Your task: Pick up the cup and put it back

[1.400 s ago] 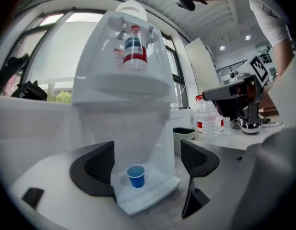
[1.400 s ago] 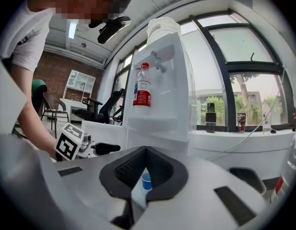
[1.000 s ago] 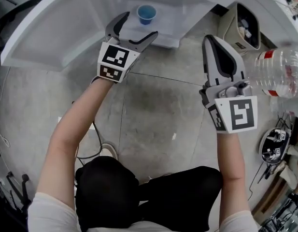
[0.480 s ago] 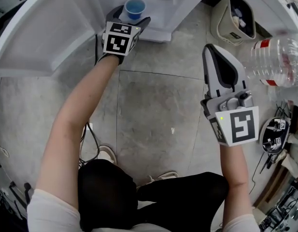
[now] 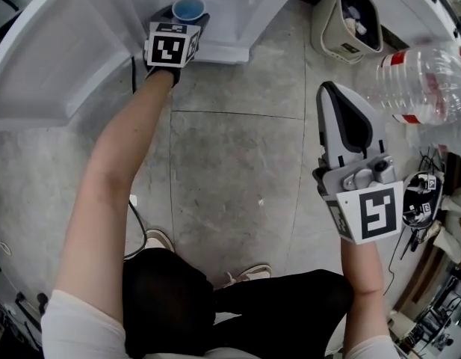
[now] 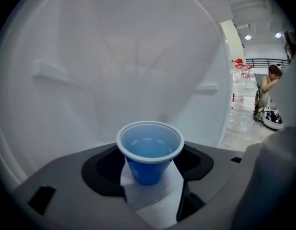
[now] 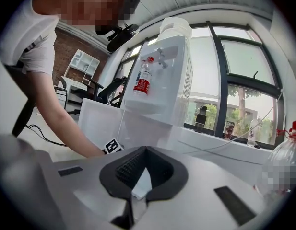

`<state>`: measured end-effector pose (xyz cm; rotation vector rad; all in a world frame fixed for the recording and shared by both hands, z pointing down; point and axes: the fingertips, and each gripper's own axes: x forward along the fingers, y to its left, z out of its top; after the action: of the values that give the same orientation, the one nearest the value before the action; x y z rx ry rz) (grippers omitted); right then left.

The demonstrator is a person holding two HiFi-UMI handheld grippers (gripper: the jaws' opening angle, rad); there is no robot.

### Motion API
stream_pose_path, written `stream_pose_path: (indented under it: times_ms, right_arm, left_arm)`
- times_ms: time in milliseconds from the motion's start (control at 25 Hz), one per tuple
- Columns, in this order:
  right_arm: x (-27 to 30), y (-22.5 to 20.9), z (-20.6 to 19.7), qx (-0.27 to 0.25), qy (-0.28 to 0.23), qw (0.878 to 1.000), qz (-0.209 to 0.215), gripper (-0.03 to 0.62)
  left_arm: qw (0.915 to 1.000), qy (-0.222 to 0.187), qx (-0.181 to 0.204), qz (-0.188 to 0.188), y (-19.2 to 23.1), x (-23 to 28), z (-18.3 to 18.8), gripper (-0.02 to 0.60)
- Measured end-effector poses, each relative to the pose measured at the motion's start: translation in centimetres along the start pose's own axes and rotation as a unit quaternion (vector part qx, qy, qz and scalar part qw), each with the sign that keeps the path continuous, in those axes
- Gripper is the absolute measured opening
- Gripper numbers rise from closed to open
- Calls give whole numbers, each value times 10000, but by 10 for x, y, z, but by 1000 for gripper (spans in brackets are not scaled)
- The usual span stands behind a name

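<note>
I am closing the left claw around the blue cup, which is standing on the white ledge at the far left. The pads are not yet pressing. The cup looks light and thin, so I am aiming gently under the rim. The right claw is closed and empty.

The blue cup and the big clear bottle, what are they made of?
The blue cup looks like thin moulded plastic, semi-glossy, with a rolled white rim. The big bottle seems to be clear plastic: see-through, ribbed walls, red label band.
</note>
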<state>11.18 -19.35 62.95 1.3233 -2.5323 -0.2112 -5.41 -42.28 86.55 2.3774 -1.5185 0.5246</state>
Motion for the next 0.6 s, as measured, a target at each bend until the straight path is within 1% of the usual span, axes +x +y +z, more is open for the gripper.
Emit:
stream_pose_path:
  times_ms: [40,120,200,400,600]
  right_arm:
    - [-2,-2,-2,-40,55,10000,-30,20]
    - [-4,-1,-3,-58,85,9999,-29,20]
    - [-4,1,-2,-78,57,10000,5,20]
    - [-1,9,0,-71,-32,9999,112,20]
    - [6,18,10,-73,-197,9994,260,20]
  left_arm:
    - [10000,-26,35,-58,-2,-1,1,318]
    - [9997,-66,65,-231,-10,-3,1,313]
    - [9994,-76,120,-320,-16,-5,0,313]
    - [9990,-78,266,-359,-20,-19,2,313]
    - [9980,-147,414,-444,-22,-37,11,313]
